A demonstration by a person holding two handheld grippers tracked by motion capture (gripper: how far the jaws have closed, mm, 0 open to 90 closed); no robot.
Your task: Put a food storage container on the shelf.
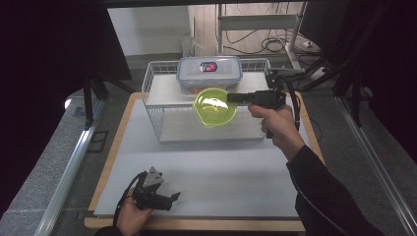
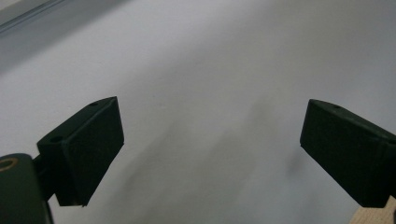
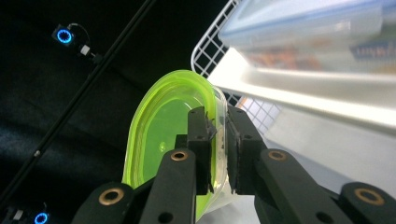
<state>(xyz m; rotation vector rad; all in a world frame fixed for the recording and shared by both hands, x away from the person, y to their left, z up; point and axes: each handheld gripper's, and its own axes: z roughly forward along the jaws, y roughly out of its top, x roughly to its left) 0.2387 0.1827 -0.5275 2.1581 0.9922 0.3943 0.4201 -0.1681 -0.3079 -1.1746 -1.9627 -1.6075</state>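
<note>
The right gripper (image 1: 235, 97) is clamped on the rim of the green plastic bowl (image 1: 214, 105), held in front of the white wire rack (image 1: 156, 105). That thin rim pinch could slip, dropping the bowl, or it could knock the lidded food container (image 1: 209, 73) on the rack's top shelf. The left gripper (image 1: 169, 198), jaws apart, rests near the bench (image 1: 206, 162) edge.

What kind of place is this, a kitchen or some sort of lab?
Likely a recording lab, not a kitchen: black curtains flank the table, loose cables lie on the floor, and blue-ringed tracking lights glow in the dark.

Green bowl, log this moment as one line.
right gripper shut on green bowl rim, held at rack | left gripper open, over table
</note>
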